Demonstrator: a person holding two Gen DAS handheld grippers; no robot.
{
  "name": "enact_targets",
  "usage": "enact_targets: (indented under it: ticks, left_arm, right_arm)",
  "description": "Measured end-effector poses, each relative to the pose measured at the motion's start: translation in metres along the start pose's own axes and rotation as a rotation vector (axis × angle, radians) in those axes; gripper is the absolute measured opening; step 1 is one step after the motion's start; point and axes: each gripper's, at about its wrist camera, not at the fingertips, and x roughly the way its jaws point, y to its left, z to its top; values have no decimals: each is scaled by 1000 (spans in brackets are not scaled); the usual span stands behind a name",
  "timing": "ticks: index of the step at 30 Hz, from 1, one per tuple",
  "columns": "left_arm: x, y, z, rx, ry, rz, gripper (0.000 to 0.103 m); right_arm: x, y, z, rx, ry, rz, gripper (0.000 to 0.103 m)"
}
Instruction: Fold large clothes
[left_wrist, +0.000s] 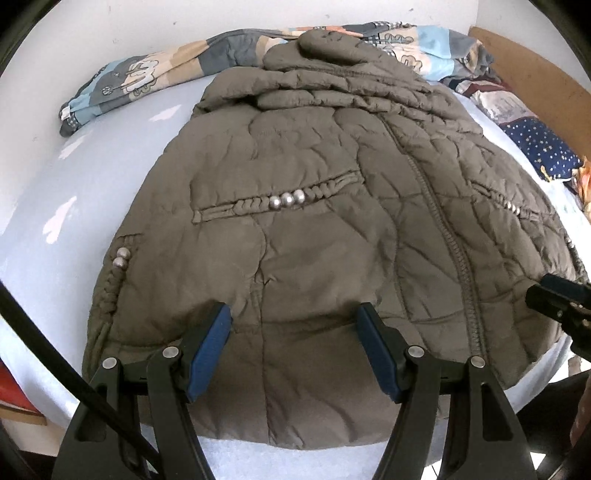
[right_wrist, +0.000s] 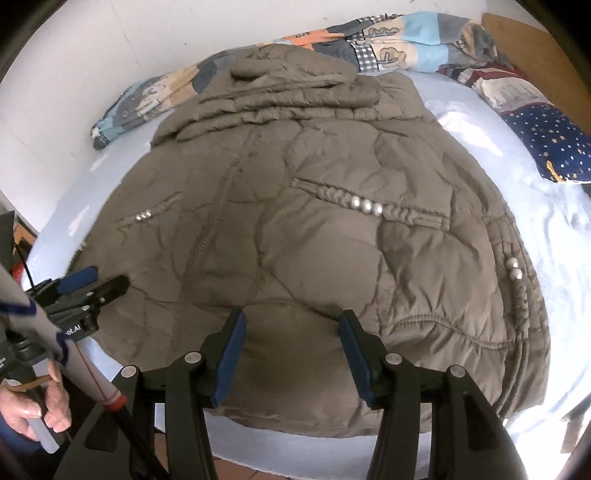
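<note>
Across a pale blue bed sheet (left_wrist: 92, 177), laid flat with front up and zipper closed: one large olive-brown quilted jacket (left_wrist: 314, 229), hood bunched at the far end toward the wall, hem nearest both cameras. Sleeves apparently already tucked along the sides, though hard to tell for certain. Left gripper (left_wrist: 293, 347) poised low over the hem on the jacket's left half, blue-padded fingers (left_wrist: 208, 350) spread wide, nothing between them. Right gripper (right_wrist: 291, 350) likewise released and empty, hovering over the hem on the other half, its own blue pads (right_wrist: 354, 354) parted. Probably the moment just before taking the hem for a fold toward the hood. Best handled by lowering both sets of fingers onto the hem edge, pinching through all padded layers at matching points either side of the zipper, then lifting evenly and carrying up together so the bulky filling does not slump or twist. Counted: one jacket; two grippers; two braided pocket trims on the chest, each with three silver beads; two more beads on the side trim near each sleeve edge. Beyond the hood, one patchwork quilt (left_wrist: 155, 74) heaped along the wall; one navy star-print pillow (right_wrist: 554, 147) at the right.
</note>
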Motion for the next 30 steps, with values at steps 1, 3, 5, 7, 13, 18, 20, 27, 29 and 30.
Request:
enact_targets:
  ticks: [1, 3, 5, 7, 13, 18, 20, 27, 29, 30]
  left_arm:
    - [1, 0, 0, 4, -1, 3, 70]
    - [4, -1, -2, 12, -5, 13, 72]
    - [6, -4, -3, 20, -11, 27, 73]
    - [8, -7, -5, 35, -21, 45, 75]
    - [12, -11, -8, 68, -51, 81, 82]
    - [14, -12, -9, 75, -61, 93, 86]
    - [14, -12, -9, 77, -63, 97, 87]
    - [16, -12, -9, 85, -66, 109, 92]
    - [17, -12, -9, 85, -65, 114, 93]
    - [18, -12, -9, 84, -65, 115, 94]
  right_arm:
    - [2, -1, -1, -2, 3, -10, 57]
    - [5, -2, -1, -2, 9, -17, 57]
    - [7, -2, -2, -1, 14, -21, 59]
    - [11, -2, -4, -3, 21, -26, 61]
    - [17, -1, -9, -20, 26, -40, 64]
    - [23, -3, -9, -13, 32, -36, 66]
    - [24, -1, -10, -16, 33, -39, 67]
    - [28, -1, -13, -19, 18, -37, 70]
    - [29, 0, -14, -15, 11, -37, 71]
    - [29, 0, -15, -16, 8, -38, 71]
